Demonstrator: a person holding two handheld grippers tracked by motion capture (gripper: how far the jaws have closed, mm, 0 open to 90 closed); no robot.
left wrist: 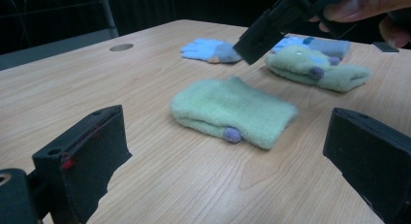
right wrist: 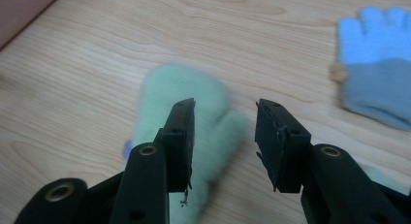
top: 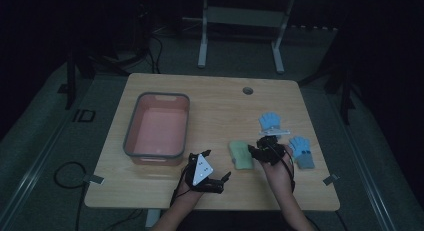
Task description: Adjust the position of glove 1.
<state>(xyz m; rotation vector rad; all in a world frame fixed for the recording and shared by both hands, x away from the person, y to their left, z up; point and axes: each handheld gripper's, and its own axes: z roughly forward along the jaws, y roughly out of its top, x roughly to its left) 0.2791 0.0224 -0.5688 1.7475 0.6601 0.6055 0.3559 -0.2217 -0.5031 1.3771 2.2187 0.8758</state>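
right gripper view: right gripper [right wrist: 224,118] part open, holding nothing, just above green mitten [right wrist: 181,93]; bin [top: 131,131] empty, sorting hardly begun.

In the right gripper view the green mitten [right wrist: 194,112] is smeared by blur, and the right gripper [right wrist: 225,124] covers its lower part. A blue glove [right wrist: 375,64], right of the mitten, is cut by the picture's edge. In the left gripper view a second green mitten [left wrist: 317,69] lies beyond the first [left wrist: 232,110], and another blue glove [left wrist: 315,42] behind it is largely hidden. In the high view the far room beyond the table [top: 215,98] is too dark to read.
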